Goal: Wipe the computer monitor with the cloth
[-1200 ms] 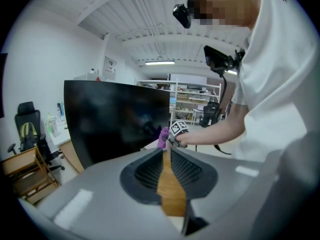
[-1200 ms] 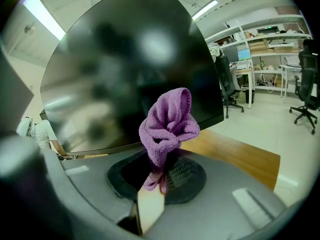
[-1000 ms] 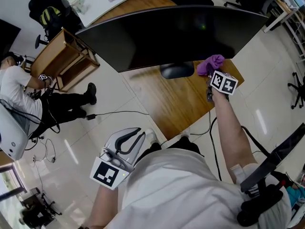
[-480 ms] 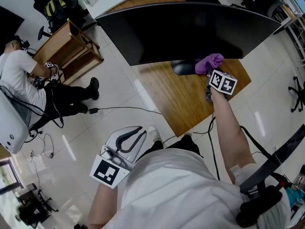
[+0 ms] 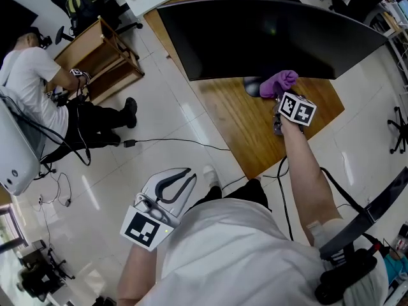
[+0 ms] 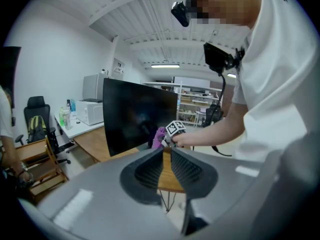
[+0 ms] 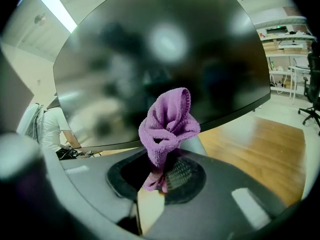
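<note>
R claw is clenched on the bunched purple microfibre cloth. In the right gripper view the cloth stands up out of the claw, its long axis along the jaws and its free end pointing at the wide curved black monitor. From my head view the monitor runs lengthwise L-R across the wooden tabletop, screen facing me. The cloth sits at its lower edge, right by the stand; can't tell if it touches the glass. L claw hangs low, well apart from the tabletop, jaws pinched nearly together w/ nothing between.
</note>
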`<action>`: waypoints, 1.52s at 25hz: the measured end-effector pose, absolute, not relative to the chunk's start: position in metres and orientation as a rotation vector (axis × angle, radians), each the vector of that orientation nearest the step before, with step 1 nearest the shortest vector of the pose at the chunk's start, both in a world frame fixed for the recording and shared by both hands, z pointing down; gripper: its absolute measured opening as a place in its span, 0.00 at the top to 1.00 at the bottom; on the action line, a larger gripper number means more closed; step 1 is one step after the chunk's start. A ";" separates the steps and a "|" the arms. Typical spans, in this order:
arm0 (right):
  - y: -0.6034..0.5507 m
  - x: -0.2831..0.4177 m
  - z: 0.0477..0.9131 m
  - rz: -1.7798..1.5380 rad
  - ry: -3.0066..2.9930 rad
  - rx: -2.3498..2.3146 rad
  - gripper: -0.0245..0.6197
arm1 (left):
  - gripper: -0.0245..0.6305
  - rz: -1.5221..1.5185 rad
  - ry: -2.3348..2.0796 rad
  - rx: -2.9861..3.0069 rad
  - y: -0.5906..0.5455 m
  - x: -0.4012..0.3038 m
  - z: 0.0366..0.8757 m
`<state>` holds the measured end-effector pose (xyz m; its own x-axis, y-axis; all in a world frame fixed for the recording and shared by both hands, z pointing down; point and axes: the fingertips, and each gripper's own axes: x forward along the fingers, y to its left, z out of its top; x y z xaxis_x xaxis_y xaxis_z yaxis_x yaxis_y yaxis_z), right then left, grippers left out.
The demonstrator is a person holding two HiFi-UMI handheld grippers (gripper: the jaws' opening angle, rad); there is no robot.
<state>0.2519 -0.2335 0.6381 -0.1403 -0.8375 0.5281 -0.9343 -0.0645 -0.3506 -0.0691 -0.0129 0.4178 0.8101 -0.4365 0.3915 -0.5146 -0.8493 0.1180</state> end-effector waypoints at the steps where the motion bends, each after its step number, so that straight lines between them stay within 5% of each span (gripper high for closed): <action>1: -0.235 0.247 0.638 0.984 -2.044 1.952 0.88 | 0.85 0.523 -0.743 2.776 -0.013 -0.073 0.418; 38: -0.265 0.039 0.637 0.910 -2.233 1.571 0.88 | 0.85 0.436 -0.962 2.676 -0.003 -0.171 0.427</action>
<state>0.0392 -0.2654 0.6366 -0.3798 -0.7503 0.5411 -0.9149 0.2180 -0.3399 -0.1710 -0.0029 0.4270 0.7351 -0.5716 0.3645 -0.6509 -0.7454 0.1438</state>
